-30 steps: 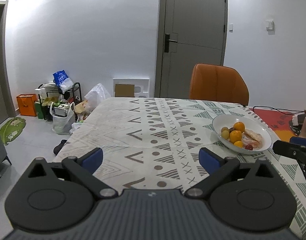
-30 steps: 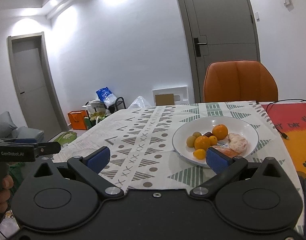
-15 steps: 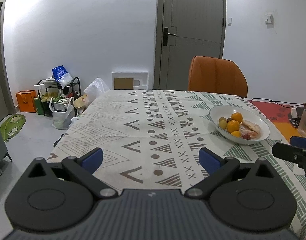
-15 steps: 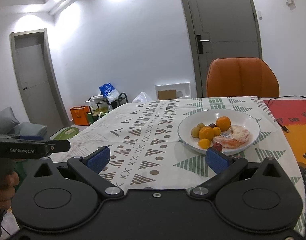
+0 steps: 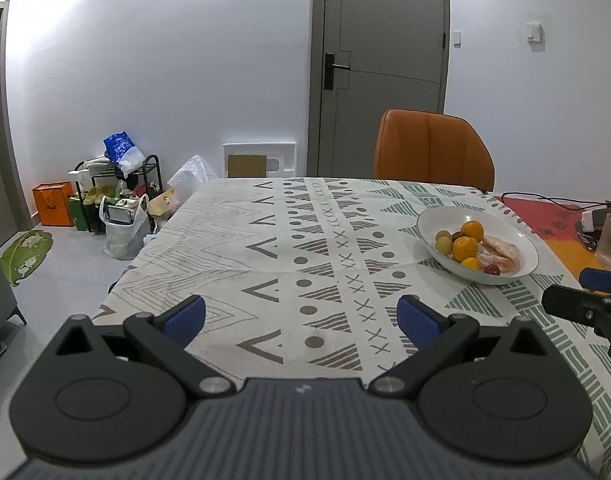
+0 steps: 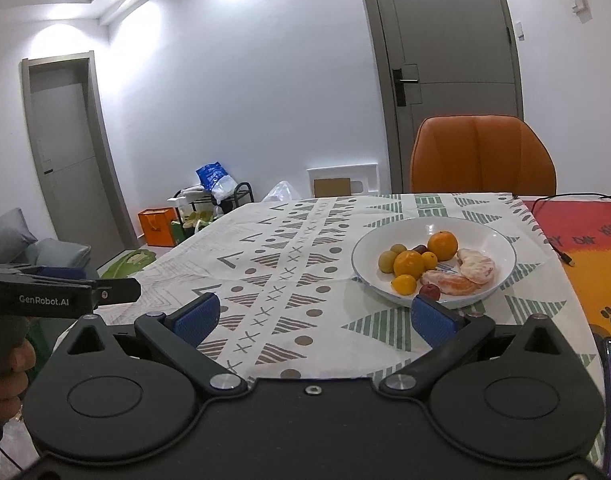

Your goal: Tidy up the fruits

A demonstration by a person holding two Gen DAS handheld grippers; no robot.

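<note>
Two hand-held grippers above a bench (image 5: 233, 240) covered with a patterned cloth. The left gripper (image 5: 301, 318) hangs over the near edge of the bench, its jaws spread wide and empty. The right gripper (image 6: 313, 316) is likewise held with jaws apart, nothing between them; its right blue pad overlaps the near rim of the white bowl (image 6: 493, 236) in the right wrist view, though contact cannot be judged. The bowl stands on the right part of the bench and holds the fruit: oranges (image 6: 408, 263), small green fruits (image 6: 387, 261), a red fruit (image 6: 430, 291) and peeled citrus pieces (image 6: 475, 266). An orange chair (image 6: 483, 156) stands at the far side. A hand (image 6: 5, 364) grips the left gripper's handle.
</note>
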